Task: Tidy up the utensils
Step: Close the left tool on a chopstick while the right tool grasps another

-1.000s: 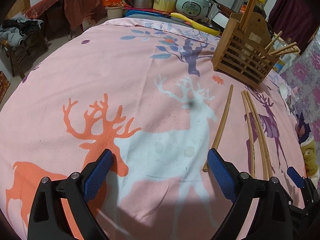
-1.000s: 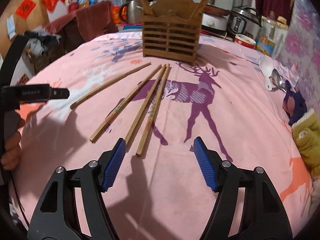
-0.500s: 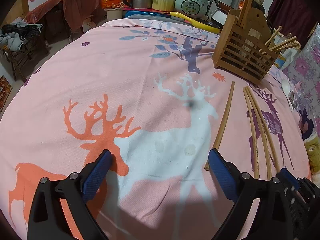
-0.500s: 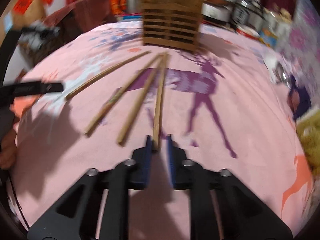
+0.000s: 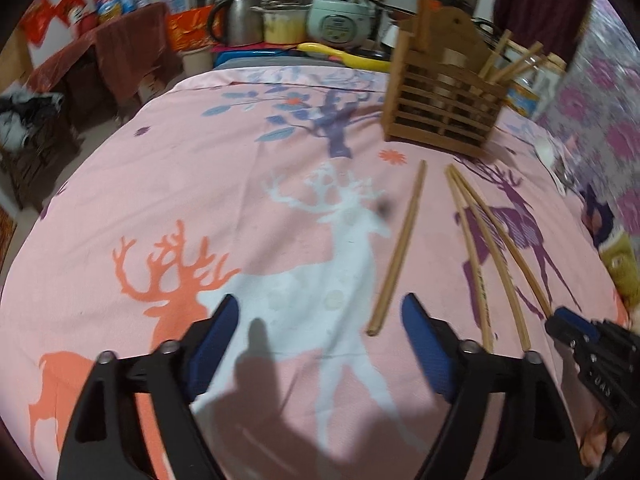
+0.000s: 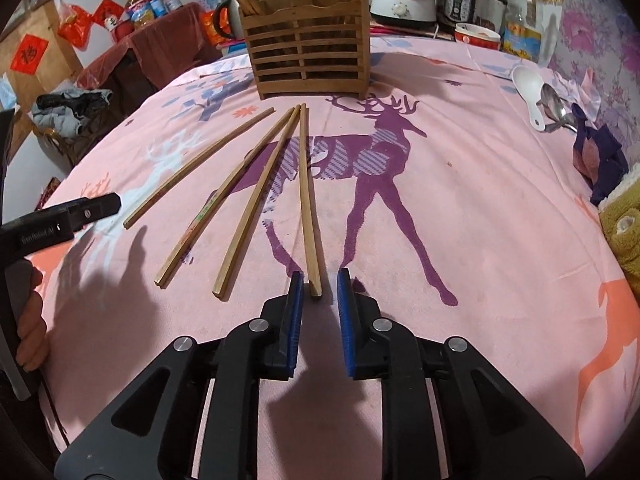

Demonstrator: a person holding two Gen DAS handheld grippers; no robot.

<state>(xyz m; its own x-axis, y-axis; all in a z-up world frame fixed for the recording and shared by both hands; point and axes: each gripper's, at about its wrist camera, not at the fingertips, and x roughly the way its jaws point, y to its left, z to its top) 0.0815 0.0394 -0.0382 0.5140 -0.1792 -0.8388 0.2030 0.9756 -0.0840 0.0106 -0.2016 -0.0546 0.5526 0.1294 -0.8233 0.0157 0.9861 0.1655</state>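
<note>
Four chopsticks [image 6: 256,200] fan across the worktop [image 6: 480,208]; right claw [image 6: 319,286] narrowly spread around the rightmost chopstick's [image 6: 309,200] near end, left claw [image 5: 320,320] spread wide

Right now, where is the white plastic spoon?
Right wrist view: white plastic spoon lies far right on the pink cloth, touching a metal spoon, right of the slatted wooden holder.

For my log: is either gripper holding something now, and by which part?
Nothing is held. The right gripper brackets the near end of the rightmost chopstick, pads apart. The left gripper is open, empty.
</note>
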